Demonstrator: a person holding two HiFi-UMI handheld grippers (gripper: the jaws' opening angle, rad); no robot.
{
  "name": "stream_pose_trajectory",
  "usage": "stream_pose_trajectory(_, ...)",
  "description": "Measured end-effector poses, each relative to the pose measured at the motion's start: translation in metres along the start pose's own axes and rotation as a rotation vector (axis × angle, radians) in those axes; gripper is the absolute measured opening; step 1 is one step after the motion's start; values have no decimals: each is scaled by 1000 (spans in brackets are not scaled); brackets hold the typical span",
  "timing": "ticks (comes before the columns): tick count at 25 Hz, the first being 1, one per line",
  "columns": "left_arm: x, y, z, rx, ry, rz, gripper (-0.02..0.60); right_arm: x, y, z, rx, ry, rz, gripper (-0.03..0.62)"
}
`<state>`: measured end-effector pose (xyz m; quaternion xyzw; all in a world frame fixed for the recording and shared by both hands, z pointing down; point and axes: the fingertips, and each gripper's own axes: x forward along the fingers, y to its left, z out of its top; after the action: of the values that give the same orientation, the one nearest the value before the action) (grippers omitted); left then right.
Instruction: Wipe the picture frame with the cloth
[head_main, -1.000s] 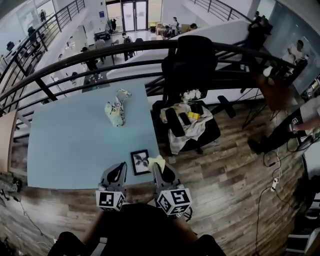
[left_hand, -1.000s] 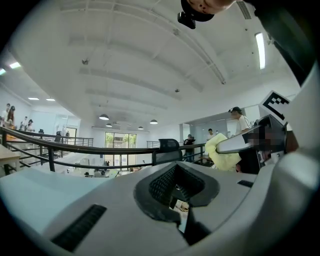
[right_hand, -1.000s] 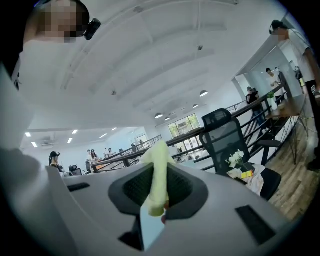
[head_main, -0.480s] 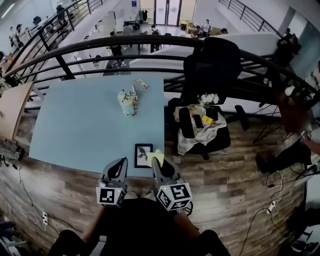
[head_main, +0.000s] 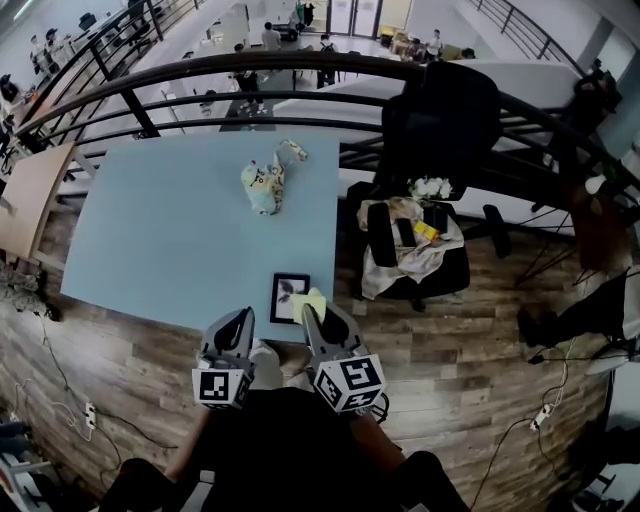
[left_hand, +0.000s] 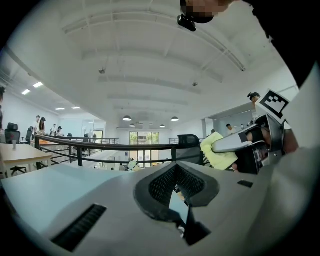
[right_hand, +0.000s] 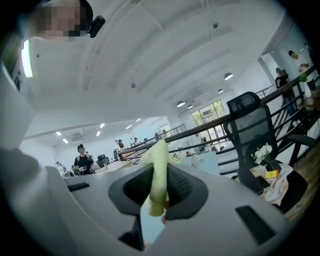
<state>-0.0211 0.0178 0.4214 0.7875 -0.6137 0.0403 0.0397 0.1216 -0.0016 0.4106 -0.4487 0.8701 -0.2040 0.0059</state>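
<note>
Picture frame (head_main: 289, 298) lies flat at the table's (head_main: 180, 230) near edge, just ahead of my right tool (head_main: 312, 318), which is grasping the yellow cloth (head_main: 312, 300) over the frame's right side; I cannot tell if they touch. My left tool (head_main: 243, 325), clenched on nothing, sits just left of the frame. I judge the wipe needs the cloth pressed flat, hard tips off the glass, strokes running away from the edge, and the left tool bracing the frame.
</note>
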Motion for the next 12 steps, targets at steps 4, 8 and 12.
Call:
stream_pose_trajectory(4,8,3,-3,-4,-1,-6,-3,6,-5,-3,-2,10,-10,58)
stream_pose_trajectory(8,20,7,-8,-15,-1,-20,-3,16,-9,-5,-3,17,-24,58)
stream_pose_trajectory(12,33,12,-8,-24,5,-35,-3,27,-12,-4,-5,29,-37,58)
